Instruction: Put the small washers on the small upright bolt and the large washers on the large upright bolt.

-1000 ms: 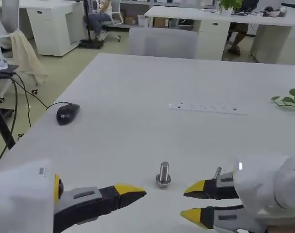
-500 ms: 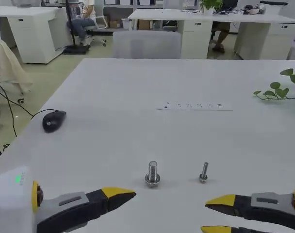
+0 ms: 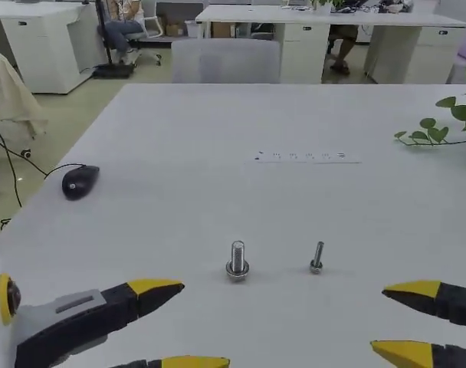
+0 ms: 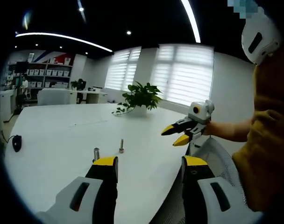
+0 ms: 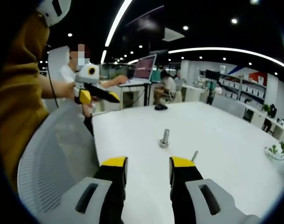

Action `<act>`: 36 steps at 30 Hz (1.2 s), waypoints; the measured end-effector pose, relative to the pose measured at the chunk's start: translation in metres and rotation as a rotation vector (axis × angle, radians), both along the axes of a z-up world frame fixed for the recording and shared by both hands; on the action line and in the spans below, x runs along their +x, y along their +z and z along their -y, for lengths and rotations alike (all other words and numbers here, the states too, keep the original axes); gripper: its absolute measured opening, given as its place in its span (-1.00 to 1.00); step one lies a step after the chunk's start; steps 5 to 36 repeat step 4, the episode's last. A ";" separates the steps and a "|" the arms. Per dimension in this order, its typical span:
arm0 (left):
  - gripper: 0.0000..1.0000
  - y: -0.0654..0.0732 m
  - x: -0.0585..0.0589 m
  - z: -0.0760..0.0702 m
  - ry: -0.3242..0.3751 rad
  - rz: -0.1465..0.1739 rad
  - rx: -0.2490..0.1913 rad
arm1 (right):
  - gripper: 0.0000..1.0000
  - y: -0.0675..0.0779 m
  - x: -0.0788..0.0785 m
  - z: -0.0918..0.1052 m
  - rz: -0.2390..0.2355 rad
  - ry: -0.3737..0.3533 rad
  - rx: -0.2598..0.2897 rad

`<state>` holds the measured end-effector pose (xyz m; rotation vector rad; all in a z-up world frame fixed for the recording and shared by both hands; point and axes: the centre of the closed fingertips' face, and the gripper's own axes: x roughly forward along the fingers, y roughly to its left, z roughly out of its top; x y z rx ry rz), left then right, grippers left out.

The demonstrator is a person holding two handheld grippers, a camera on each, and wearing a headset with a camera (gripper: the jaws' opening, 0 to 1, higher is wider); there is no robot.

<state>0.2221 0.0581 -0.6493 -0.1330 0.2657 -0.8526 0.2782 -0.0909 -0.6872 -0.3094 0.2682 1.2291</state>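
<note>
Status: large bolt [image 3: 237,261] and small bolt [image 3: 316,257] upright on the table [image 3: 218,176]; left claw [image 3: 175,323] and right claw [image 3: 394,322] both empty.
The bolts stand side by side, apart, near the table's front edge; whether washers sit at their bases cannot be told. Both claws gape wide, flanking the bolts. Judgement: any approach should descend from above, clear of the shanks, lest a bolt topple. A second ago the right claw was just beside the small bolt; it is now well apart.

Large silver bolt [image 3: 237,261], threaded shaft upright, wide base down on the white table [image 3: 179,192], small thin silver bolt [image 3: 316,257] upright beside it on its right in the head view, the two not touching.
</note>
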 end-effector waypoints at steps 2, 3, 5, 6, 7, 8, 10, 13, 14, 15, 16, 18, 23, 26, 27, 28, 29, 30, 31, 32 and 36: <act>0.08 0.001 -0.001 0.000 0.000 0.001 -0.005 | -0.27 0.001 -0.002 0.003 -0.010 -0.013 0.012; 0.08 0.001 -0.001 0.000 0.001 0.000 -0.003 | -0.27 0.000 -0.003 0.004 -0.011 -0.017 0.011; 0.08 0.000 -0.001 0.000 0.000 -0.002 0.002 | -0.27 0.000 -0.004 0.005 -0.012 -0.019 0.011; 0.08 0.000 -0.001 0.000 0.000 -0.002 0.002 | -0.27 0.000 -0.004 0.005 -0.012 -0.019 0.011; 0.08 0.000 -0.001 0.000 0.000 -0.002 0.002 | -0.27 0.000 -0.004 0.005 -0.012 -0.019 0.011; 0.08 0.000 -0.001 0.000 0.000 -0.002 0.002 | -0.27 0.000 -0.004 0.005 -0.012 -0.019 0.011; 0.08 0.000 -0.001 0.000 0.000 -0.002 0.002 | -0.27 0.000 -0.004 0.005 -0.012 -0.019 0.011; 0.08 0.000 -0.001 0.000 0.000 -0.002 0.002 | -0.27 0.000 -0.004 0.005 -0.012 -0.019 0.011; 0.08 0.000 -0.001 0.000 0.000 -0.002 0.002 | -0.27 0.000 -0.004 0.005 -0.012 -0.019 0.011; 0.08 0.000 -0.001 0.000 0.000 -0.002 0.002 | -0.27 0.000 -0.004 0.005 -0.012 -0.019 0.011; 0.08 0.000 -0.001 0.000 0.000 -0.002 0.002 | -0.27 0.000 -0.004 0.005 -0.012 -0.019 0.011; 0.08 0.000 -0.001 0.000 0.000 -0.002 0.002 | -0.27 0.000 -0.004 0.005 -0.012 -0.019 0.011; 0.08 0.000 -0.001 0.000 0.000 -0.002 0.002 | -0.27 0.000 -0.004 0.005 -0.012 -0.019 0.011; 0.08 0.000 -0.001 0.000 0.000 -0.002 0.002 | -0.27 0.000 -0.004 0.005 -0.012 -0.019 0.011; 0.08 0.000 -0.001 0.000 0.000 -0.002 0.002 | -0.27 0.000 -0.004 0.005 -0.012 -0.019 0.011; 0.08 0.000 -0.001 0.000 0.000 -0.002 0.002 | -0.27 0.000 -0.004 0.005 -0.012 -0.019 0.011; 0.08 0.000 -0.001 0.000 0.000 -0.002 0.002 | -0.27 0.000 -0.004 0.005 -0.012 -0.019 0.011; 0.08 0.000 -0.001 0.000 0.000 -0.002 0.002 | -0.27 0.000 -0.004 0.005 -0.012 -0.019 0.011; 0.08 0.000 -0.001 0.000 0.000 -0.002 0.002 | -0.27 0.000 -0.004 0.005 -0.012 -0.019 0.011; 0.08 0.000 -0.001 0.000 0.000 -0.002 0.002 | -0.27 0.000 -0.004 0.005 -0.012 -0.019 0.011; 0.08 0.000 -0.001 0.000 0.000 -0.002 0.002 | -0.27 0.000 -0.004 0.005 -0.012 -0.019 0.011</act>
